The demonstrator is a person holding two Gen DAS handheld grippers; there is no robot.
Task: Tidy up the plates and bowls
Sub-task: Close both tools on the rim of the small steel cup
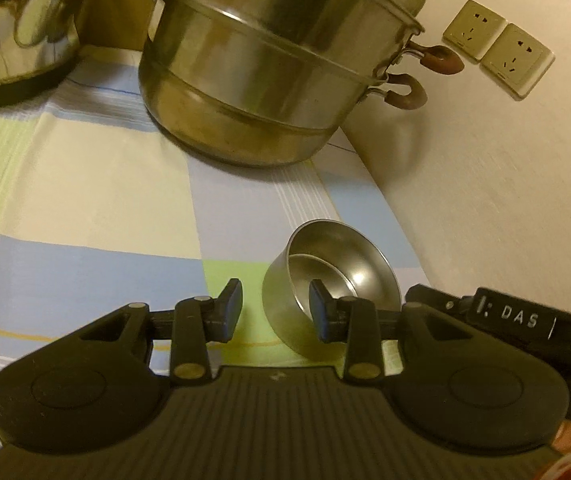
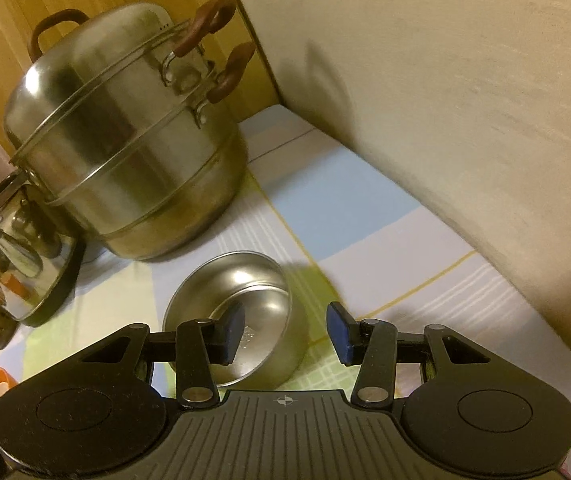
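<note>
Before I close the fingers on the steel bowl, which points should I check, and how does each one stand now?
1. Left gripper straddles the bowl wall, one finger inside, one outside: ok.
2. Left fingers pressing that wall: not ok; the outer finger stands clear of it.
3. Right gripper straddles a bowl wall in its own view: ok, but the jaws are not closed on it.
4. Both grippers are at the same bowl: cannot tell.
5. Pot apart from the bowl: ok.
6. Cloth flat around the bowl: ok.
</note>
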